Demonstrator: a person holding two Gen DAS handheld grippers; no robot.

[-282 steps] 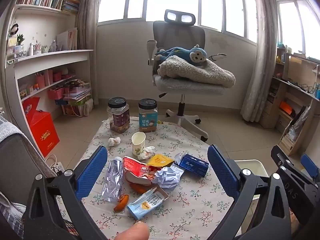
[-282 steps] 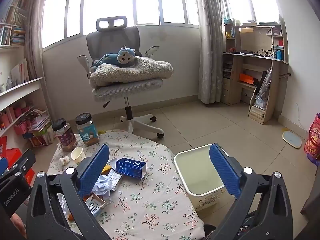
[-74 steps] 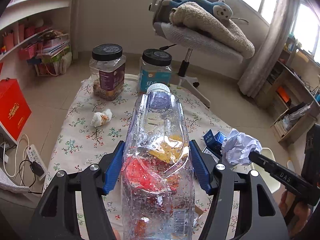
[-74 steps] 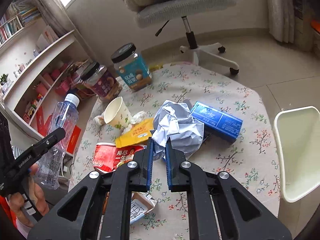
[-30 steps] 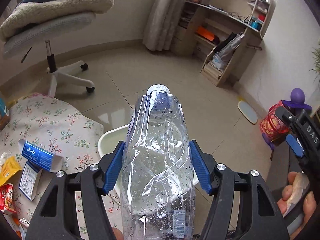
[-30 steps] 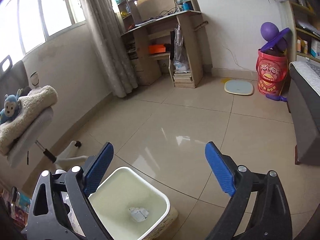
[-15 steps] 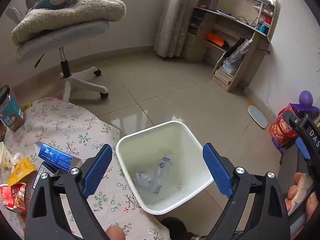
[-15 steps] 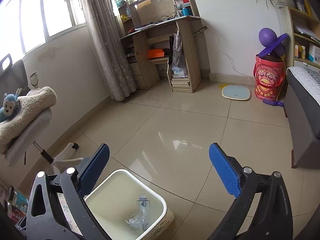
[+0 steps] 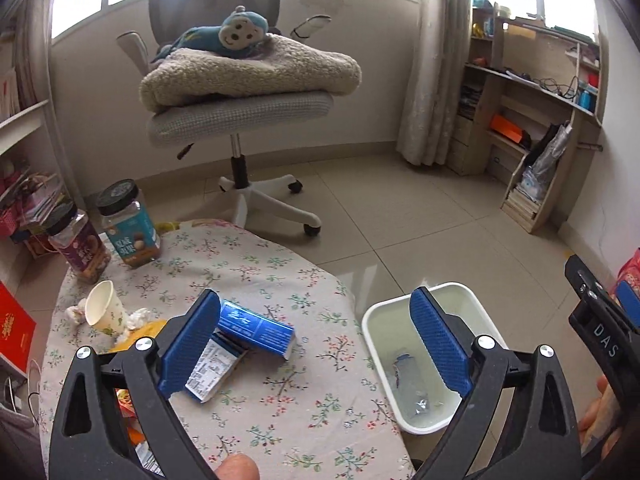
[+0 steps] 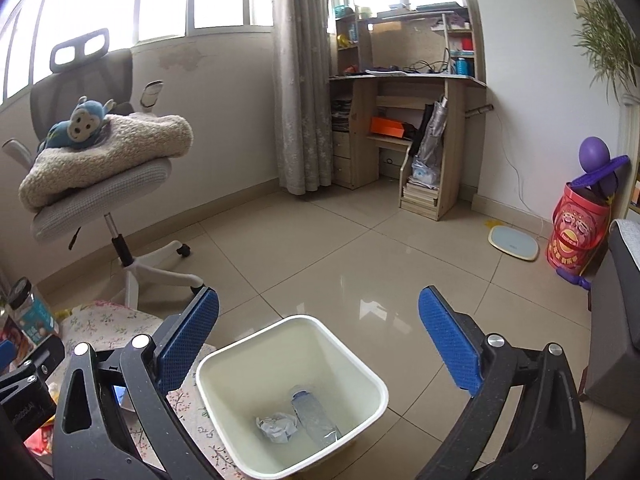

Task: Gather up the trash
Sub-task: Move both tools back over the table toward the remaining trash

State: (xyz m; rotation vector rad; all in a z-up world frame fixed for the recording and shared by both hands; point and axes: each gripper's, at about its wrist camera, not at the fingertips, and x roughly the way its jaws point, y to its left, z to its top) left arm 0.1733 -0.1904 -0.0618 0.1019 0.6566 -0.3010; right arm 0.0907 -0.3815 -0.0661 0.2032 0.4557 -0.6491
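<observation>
Left tool [image 9: 316,340] spread wide and empty above the counter [image 9: 256,268] edge, right tool [image 10: 318,344] likewise released over the white bin [image 10: 376,384], plastic bottle [image 10: 314,420] and crumpled paper [image 10: 276,426] inside it, blue box [image 9: 256,328] and paper cup [image 9: 102,308] on the counter.

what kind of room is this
Likely a home study or bedroom: an office chair with a plush monkey, a wooden desk with shelves, and a low floral-cloth table on tiled floor.

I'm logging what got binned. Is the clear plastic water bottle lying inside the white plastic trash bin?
Yes, the clear plastic water bottle lies on the floor of the white plastic trash bin, beside a crumpled paper ball.
</observation>
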